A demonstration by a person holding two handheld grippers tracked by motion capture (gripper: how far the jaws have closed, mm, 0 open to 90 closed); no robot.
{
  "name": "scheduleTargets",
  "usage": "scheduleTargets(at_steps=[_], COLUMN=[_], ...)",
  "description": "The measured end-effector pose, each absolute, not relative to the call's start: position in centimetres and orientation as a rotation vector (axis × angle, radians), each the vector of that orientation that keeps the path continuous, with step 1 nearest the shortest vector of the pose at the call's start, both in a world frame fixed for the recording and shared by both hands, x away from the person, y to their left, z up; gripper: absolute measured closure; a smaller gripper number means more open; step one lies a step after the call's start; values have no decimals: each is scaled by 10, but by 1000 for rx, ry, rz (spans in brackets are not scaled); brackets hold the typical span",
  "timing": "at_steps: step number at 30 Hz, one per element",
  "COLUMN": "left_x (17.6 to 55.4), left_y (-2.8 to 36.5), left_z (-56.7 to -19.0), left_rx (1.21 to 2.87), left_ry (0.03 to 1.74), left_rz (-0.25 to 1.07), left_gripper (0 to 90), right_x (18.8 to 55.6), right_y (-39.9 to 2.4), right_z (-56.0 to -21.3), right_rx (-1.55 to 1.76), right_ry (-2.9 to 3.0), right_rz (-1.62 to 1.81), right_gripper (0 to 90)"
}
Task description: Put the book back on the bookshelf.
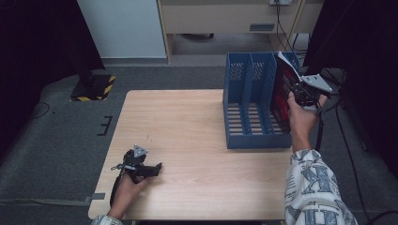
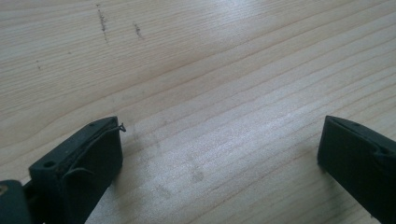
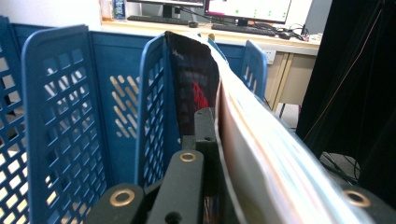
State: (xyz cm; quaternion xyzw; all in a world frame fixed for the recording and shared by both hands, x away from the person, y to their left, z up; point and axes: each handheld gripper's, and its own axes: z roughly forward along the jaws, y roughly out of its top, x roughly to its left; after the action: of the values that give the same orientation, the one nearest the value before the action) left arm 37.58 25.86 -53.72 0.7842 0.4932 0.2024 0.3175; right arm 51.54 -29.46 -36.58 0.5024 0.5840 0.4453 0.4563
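Filing nearly done: our right gripper (image 1: 294, 90) clamps a book (image 1: 283, 89) partly inside the rack (image 1: 248, 101); left gripper (image 1: 157, 167) gapes empty.

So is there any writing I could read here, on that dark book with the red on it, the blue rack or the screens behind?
None legible.
Book: a red mark on its dark cover, too blurred to read.
Sleeve: large letter-like print, not readable as a word.
Monitors: small green specks, too small to read.
Blue rack: no label visible.

Left gripper (image 1: 157, 168) low, jaws wide apart, right gripper (image 1: 294, 89) raised, jaws clamped
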Motion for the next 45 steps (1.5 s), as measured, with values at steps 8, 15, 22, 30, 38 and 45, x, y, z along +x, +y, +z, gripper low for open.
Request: scheduleTargets(at_steps=[8, 15, 22, 30, 38, 45], left_x=[376, 376, 376, 376, 376, 376], left_y=[258, 258, 258, 258, 258, 258], left_z=[-537, -537, -537, -537, -537, -537], left_rx=[2063, 2064, 2064, 2064, 2064, 2065], left_ry=[1298, 1298, 1298, 1298, 1297, 1294], left_rz=[532, 532, 532, 531, 531, 530], left_gripper=[0, 0, 0, 0, 0, 0], right_x=[508, 506, 506, 503, 497, 491], right_y=[-285, -278, -276, -272, -270, -267], right_z=[-368, -368, -367, -366, -367, -365], right_rx=[1229, 1219, 1238, 1248, 1287, 1266], right_ry=[1470, 1495, 1499, 1509, 1529, 1562], right_rz=[1111, 1139, 1149, 1123, 1151, 1136], right_gripper=[811, 705, 492, 225, 134, 101])
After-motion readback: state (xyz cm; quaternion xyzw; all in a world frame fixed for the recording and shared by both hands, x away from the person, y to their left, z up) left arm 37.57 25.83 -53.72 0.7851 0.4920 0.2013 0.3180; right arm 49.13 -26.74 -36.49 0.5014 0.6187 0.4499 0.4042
